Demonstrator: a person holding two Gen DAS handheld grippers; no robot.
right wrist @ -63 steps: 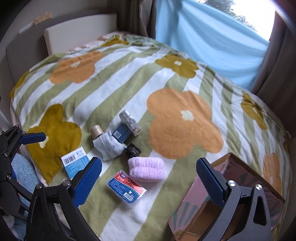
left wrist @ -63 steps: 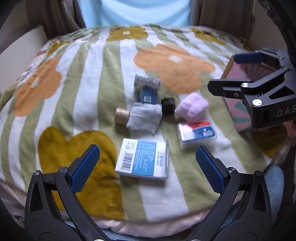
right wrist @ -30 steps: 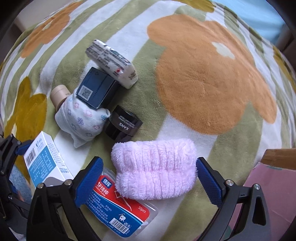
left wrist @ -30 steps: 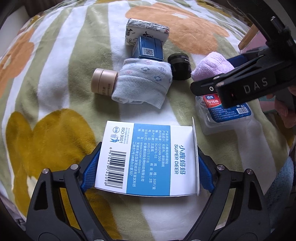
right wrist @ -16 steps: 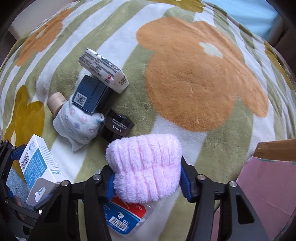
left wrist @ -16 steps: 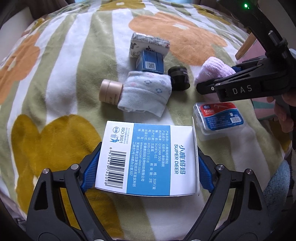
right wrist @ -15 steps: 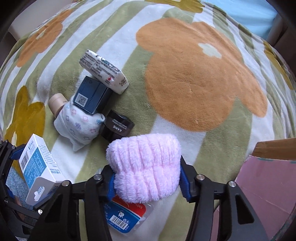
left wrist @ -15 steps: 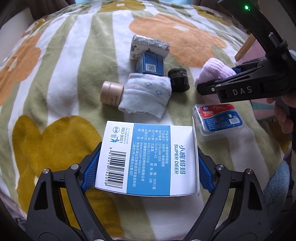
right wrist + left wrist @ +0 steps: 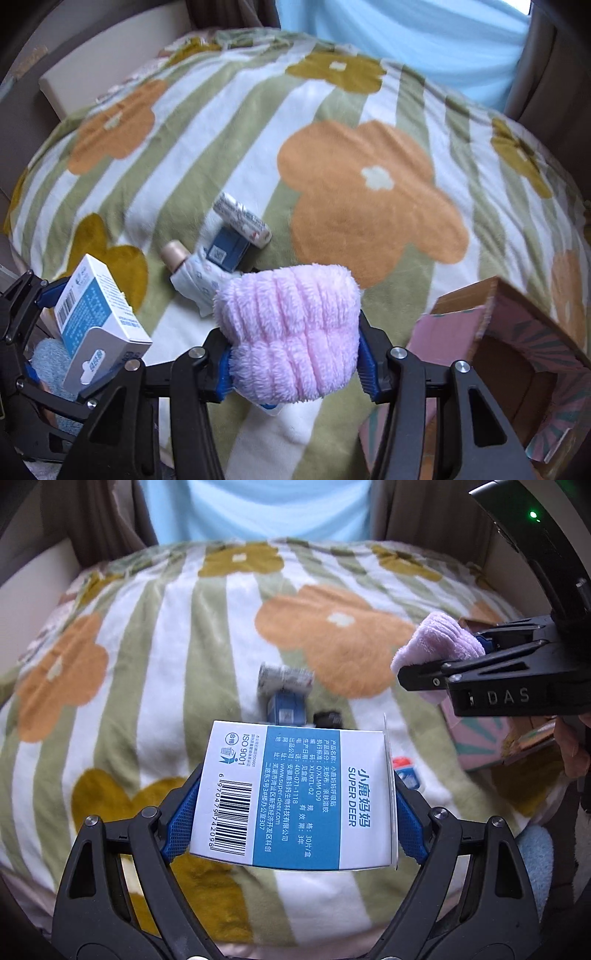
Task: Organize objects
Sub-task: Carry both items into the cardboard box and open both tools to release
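Note:
My left gripper [image 9: 295, 812] is shut on a white and blue carton [image 9: 299, 797] with a barcode, held above the flowered blanket [image 9: 155, 657]. The same carton [image 9: 96, 317] shows at the lower left of the right wrist view. A fluffy pink cloth [image 9: 291, 332] is squeezed between the pads of my right gripper [image 9: 293, 363], also lifted off the bed; from the left wrist view that pink cloth [image 9: 439, 646] sticks out of the gripper at the right.
On the blanket lie a white tissue pack [image 9: 242, 219], a dark blue box [image 9: 229, 251], a flowered sock [image 9: 197, 282] and a beige tube [image 9: 173, 254]. A black jar [image 9: 327, 718] and a red and blue packet [image 9: 406, 771] peek past the carton. An open pink cardboard box [image 9: 517, 354] stands at the right.
Both grippers have risen from the bed with their loads. The right gripper closed on the pink cloth about a second ago and lifted it off the blanket.

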